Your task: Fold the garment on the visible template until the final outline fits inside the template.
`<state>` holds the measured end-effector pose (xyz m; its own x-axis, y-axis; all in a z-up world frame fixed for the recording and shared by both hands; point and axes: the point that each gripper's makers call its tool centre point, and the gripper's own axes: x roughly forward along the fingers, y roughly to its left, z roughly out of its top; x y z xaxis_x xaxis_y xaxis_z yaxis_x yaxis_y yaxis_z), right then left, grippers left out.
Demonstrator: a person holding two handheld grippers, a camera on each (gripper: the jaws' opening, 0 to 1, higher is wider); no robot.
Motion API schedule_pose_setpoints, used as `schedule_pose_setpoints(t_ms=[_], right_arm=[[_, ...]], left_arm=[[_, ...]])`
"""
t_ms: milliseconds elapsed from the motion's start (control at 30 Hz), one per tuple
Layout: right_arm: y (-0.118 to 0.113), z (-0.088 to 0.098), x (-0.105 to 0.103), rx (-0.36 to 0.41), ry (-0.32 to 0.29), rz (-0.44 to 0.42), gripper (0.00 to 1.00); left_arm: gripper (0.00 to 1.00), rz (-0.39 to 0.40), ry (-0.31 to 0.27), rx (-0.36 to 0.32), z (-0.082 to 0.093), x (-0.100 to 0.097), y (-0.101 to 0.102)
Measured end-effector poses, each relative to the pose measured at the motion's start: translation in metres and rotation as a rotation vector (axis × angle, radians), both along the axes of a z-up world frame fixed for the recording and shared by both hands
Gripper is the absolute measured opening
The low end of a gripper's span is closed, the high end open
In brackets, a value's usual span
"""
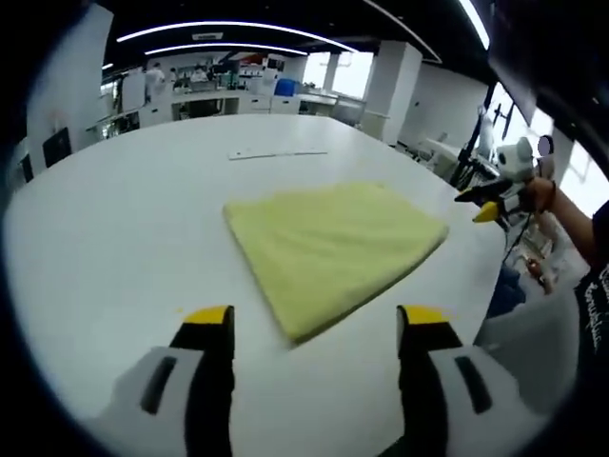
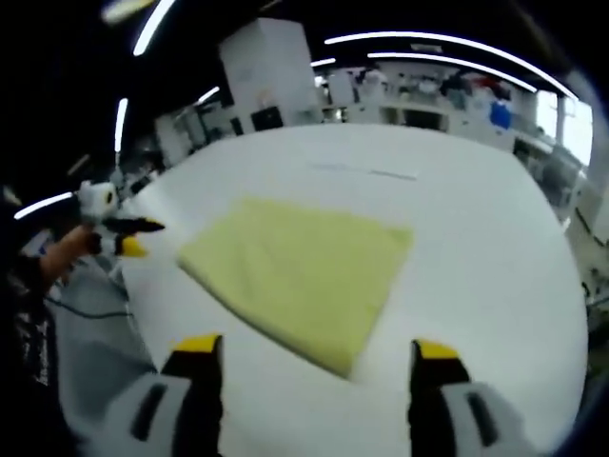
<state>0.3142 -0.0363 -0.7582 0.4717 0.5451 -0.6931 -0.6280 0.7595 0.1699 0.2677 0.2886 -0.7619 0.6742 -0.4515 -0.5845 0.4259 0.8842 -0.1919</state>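
Garment (image 1: 333,252) folded flat, mid-table (image 1: 114,248); hand-held grippers apparently clear of edges.

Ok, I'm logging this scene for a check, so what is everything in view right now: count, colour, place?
Folded yellow cloth garment: one, pale yellow, flat on the table between both claws.
Large white table: one, white, under the garment.
Thin pale strip: one, whitish, on the table beyond the garment.
Left claw: black with yellow tips, open, short of the garment's near corner.
Right claw: black with yellow tips, open, at the garment's near edge.
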Motion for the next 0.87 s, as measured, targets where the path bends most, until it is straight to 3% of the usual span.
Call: schedule_pose_setpoints(t_ms=[300,533,600,867], right_arm=[[0.001,0.021,-0.019,0.002,-0.037,-0.006,0.94],[0.001,0.028,-0.027,0.019,-0.055,-0.031,0.99],[0.002,0.027,-0.028,0.021,-0.052,-0.036,0.99],[0.004,0.026,-0.031,0.014,-0.051,-0.035,0.99]], left_arm=[[0.89,0.0,-0.016,0.025,0.018,-0.013,-0.003],[0.98,-0.005,0.012,0.016,0.015,-0.024,-0.001],[0.99,0.002,-0.002,0.008,0.016,-0.026,-0.002],[0.99,0.024,0.03,0.021,0.009,-0.036,0.004]])
